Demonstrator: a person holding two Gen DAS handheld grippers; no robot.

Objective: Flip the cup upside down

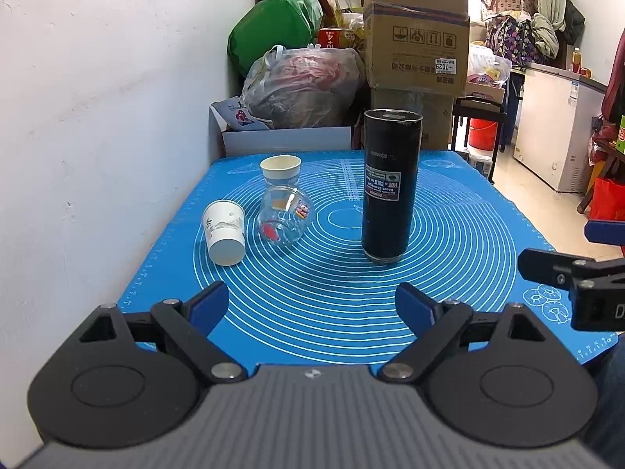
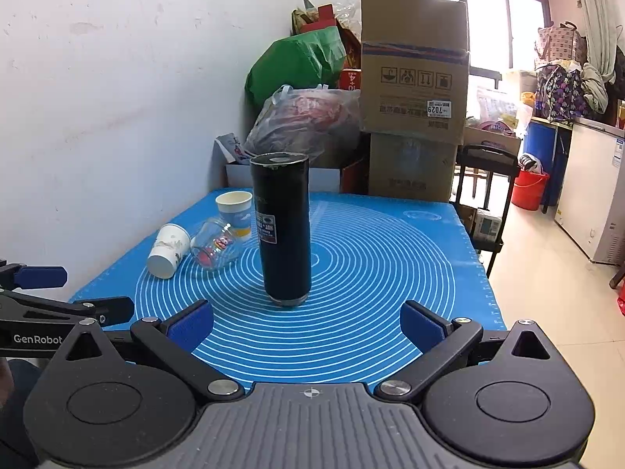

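Steel, probably, and slick, the tall black cup stands mid-surface ahead of my right claw, both claws spread empty, so I'd grip its midsection firmly.

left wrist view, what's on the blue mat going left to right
white paper cup lying on its side → clear glass jar with cartoon stickers, tipped over → tall black tumbler standing upside down. The upright paper cup sits behind the jar, overlapping it, so it is left out.
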